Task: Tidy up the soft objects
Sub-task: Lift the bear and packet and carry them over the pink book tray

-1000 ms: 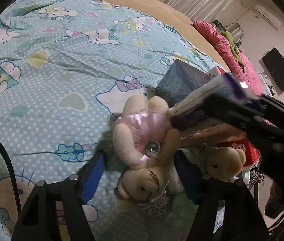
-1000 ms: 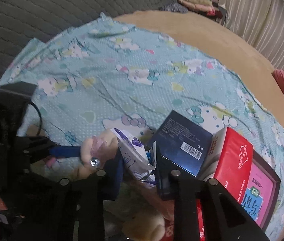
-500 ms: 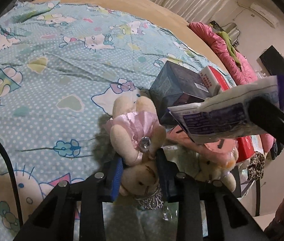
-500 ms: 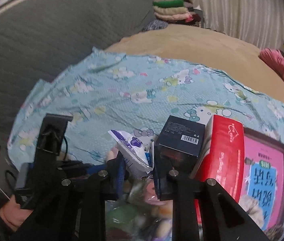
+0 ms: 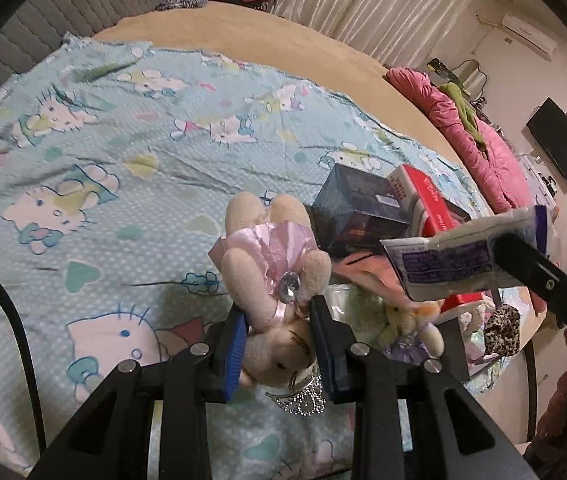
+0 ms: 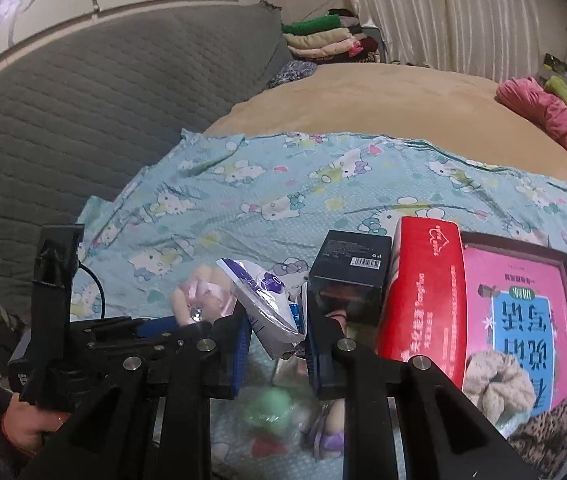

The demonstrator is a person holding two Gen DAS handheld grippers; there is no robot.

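Observation:
A cream plush bear in a pink dress (image 5: 271, 264) hangs head-down, lifted off the blue cartoon-cat sheet (image 5: 123, 160). My left gripper (image 5: 279, 344) is shut on its head, beside a small silver tiara. In the right wrist view the bear (image 6: 199, 296) shows at the left, partly hidden behind the pack. My right gripper (image 6: 277, 332) is shut on a white and purple tissue pack (image 6: 263, 300), held above the pile. The left wrist view shows the same tissue pack (image 5: 463, 256) at the right.
A dark blue box (image 6: 347, 272), a red box (image 6: 423, 296) and a pink box (image 6: 523, 320) stand together on the sheet. Smaller bagged plush toys (image 5: 407, 320) and a leopard scrunchie (image 5: 501, 328) lie below the grippers. A pink quilt (image 5: 475, 140) lies at the bed's far edge.
My left jaws closed on the bear's head and raised it off the sheet. The right gripper rose and rolled with the tissue pack, away from the bear.

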